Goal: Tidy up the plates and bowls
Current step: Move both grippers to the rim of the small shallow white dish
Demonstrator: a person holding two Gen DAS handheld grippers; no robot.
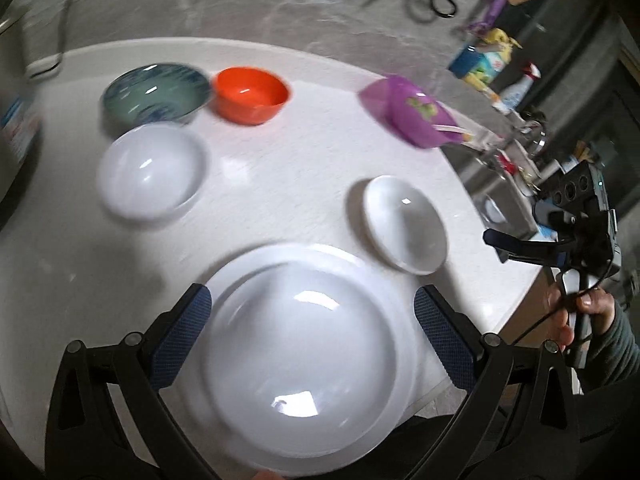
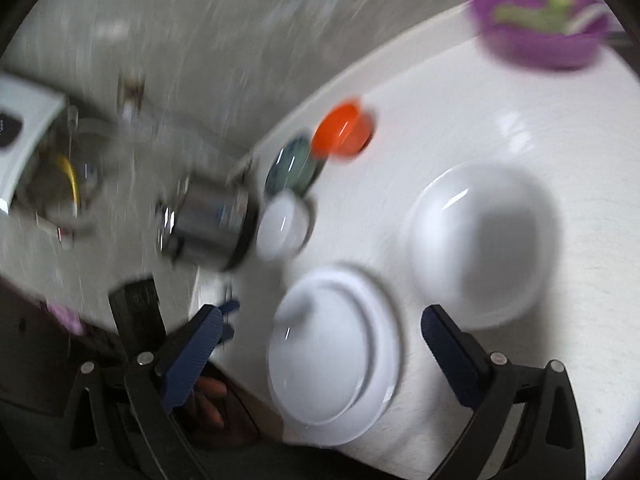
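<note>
My left gripper hangs open over two stacked white plates, the smaller on the larger, and its pads touch neither. Farther back on the white round table sit a small white dish, a white bowl, a blue-green bowl, an orange bowl and a purple bowl. My right gripper is also open with nothing between its fingers, above the plate stack and next to the white dish. In the blurred right wrist view the orange bowl and purple bowl lie beyond.
A hand holds the right gripper past the table's right edge. A metal pot stands beside the small white bowl. A sink and counter with bottles lie behind the table at the right.
</note>
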